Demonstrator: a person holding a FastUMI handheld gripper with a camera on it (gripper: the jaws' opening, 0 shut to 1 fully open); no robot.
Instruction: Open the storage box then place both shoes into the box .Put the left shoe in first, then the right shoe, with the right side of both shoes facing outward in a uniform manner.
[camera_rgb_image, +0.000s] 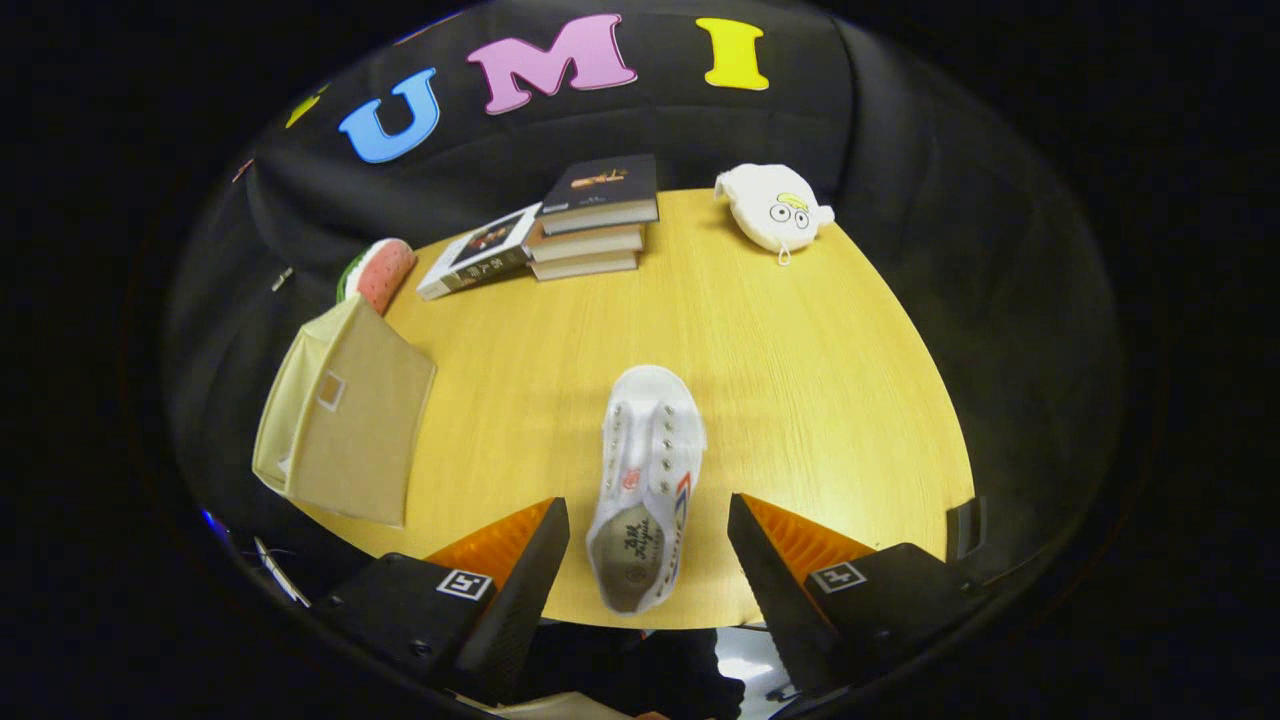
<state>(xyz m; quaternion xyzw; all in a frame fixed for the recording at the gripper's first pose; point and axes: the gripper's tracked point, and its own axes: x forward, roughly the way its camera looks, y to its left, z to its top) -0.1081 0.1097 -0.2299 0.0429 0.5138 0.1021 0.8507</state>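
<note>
- The gripper (648, 545) is held above the near edge of the desk (800, 400); its 2 fingers are spread wide apart and nothing is clamped between them.
- 1 white shoe (645, 485) is seen lying on the desk, its heel between the fingers and its toe pointing away from them. No finger is seen touching it.
- The storage box (340, 420) is located at the desk's left edge, well apart from the shoe. Whether its lid is open cannot be told from this angle.
- Progress is judged as partial: 1 shoe remains on the desk to be picked up and placed. Whether the other shoe is already in the box cannot be told, as the box interior is hidden.
- Count of other items at the far side: 3 stacked books (595, 225), 1 book (480, 250) leaning beside them, 1 white plush toy (775, 210), 1 watermelon-patterned item (383, 272) behind the box.
</note>
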